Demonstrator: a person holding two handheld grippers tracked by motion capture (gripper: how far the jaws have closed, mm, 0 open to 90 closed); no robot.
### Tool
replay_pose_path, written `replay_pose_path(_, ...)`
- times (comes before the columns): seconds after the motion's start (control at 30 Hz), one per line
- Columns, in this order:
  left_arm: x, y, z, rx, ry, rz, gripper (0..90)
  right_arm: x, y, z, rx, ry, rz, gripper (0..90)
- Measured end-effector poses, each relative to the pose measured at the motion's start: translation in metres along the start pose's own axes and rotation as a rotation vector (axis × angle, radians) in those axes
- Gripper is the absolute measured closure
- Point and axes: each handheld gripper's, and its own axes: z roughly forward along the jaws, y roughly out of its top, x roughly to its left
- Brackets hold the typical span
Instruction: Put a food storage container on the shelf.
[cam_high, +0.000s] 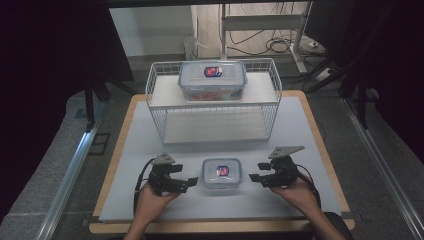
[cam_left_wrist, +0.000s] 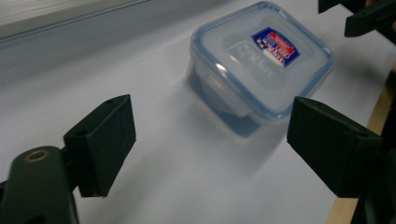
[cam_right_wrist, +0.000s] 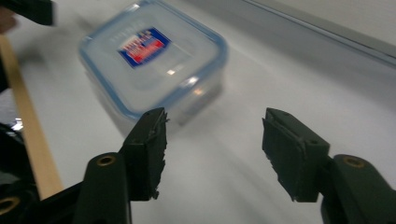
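A small clear food box (cam_high: 221, 173) with a blue-rimmed lid and a red-and-blue label sits on the white mat near the front, between both hands. My left gripper (cam_high: 190, 182) is just left of it, open, with nothing between its jaws; the small box (cam_left_wrist: 259, 65) lies ahead of them. On the other side my right gripper (cam_high: 256, 177) stands open and empty, the small box (cam_right_wrist: 152, 63) ahead and left of its jaws. A larger lidded box (cam_high: 212, 80) with the same label rests on the upper shelf of a white wire rack (cam_high: 215, 102).
The white mat (cam_high: 150, 145) covers a wooden table whose front edge (cam_high: 220, 226) runs close to the hands. The wire rack stands at the back middle. Metal rails (cam_high: 70, 175) flank the table, with cables and a desk frame (cam_high: 260, 22) behind.
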Motion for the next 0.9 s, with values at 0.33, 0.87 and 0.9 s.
replay_pose_path(0.33, 0.008, 0.015, 0.03, 0.057, -0.115, -0.04, 17.6, 0.003, 0.013, 0.029, 0.04, 0.082, 0.041, 26.2)
replay_pose_path(0.87, 0.006, 0.012, 0.043, 0.108, -0.236, -0.124, 34.2, -0.002, 0.018, 0.054, 0.119, 0.224, 0.182, 27.7)
replay_pose_path(0.9, 0.007, 0.012, 0.042, 0.106, -0.236, -0.121, 36.5, -0.001, 0.017, 0.053, 0.118, 0.223, 0.185, 29.5)
